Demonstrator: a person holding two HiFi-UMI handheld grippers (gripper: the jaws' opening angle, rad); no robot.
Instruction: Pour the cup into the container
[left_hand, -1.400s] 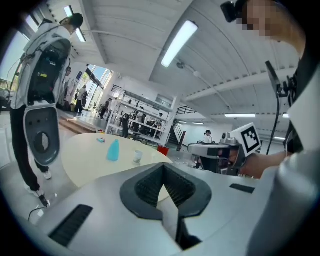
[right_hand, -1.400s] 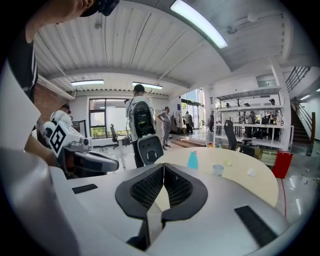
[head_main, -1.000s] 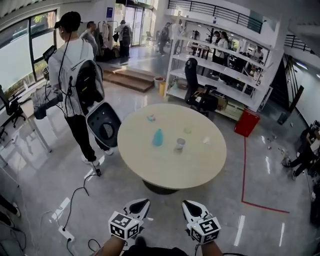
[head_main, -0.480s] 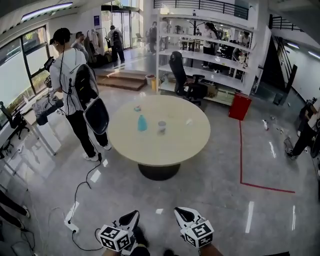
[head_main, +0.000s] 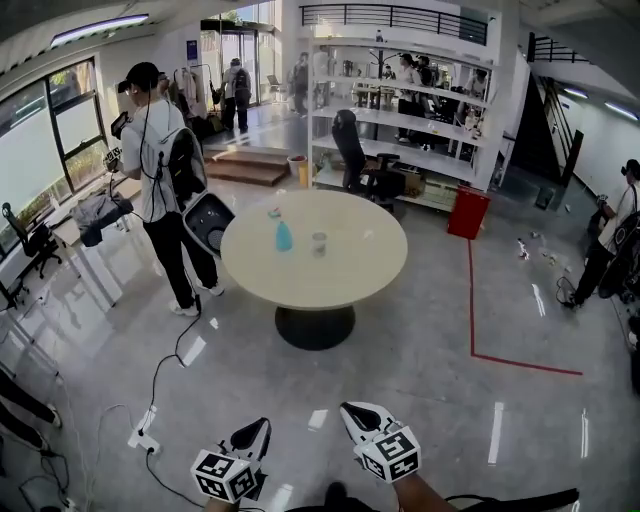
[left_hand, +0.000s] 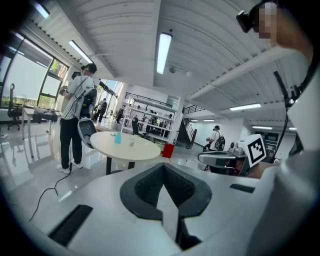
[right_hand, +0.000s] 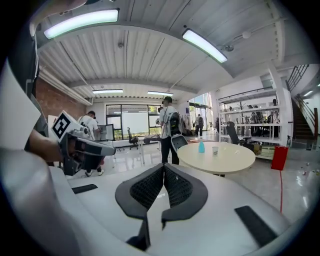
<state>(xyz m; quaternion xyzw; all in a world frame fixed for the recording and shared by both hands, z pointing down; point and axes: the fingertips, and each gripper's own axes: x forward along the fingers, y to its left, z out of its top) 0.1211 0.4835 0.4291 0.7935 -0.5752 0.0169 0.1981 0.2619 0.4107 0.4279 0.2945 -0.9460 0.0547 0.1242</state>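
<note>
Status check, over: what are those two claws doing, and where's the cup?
Left gripper, right gripper shut, empty. Cup on table, far ahead. Person beside table.

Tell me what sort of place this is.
Probably an open-plan office or lab hall: tall white storage shelves, an office chair beside them, a round table on a polished floor, and large windows.

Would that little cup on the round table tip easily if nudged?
Probably yes: the cup looks small and taller than wide, so a nudge near its rim may topple it. It seems light, so it would likely slide on the smooth table. It is too far off to judge its contents.
</note>
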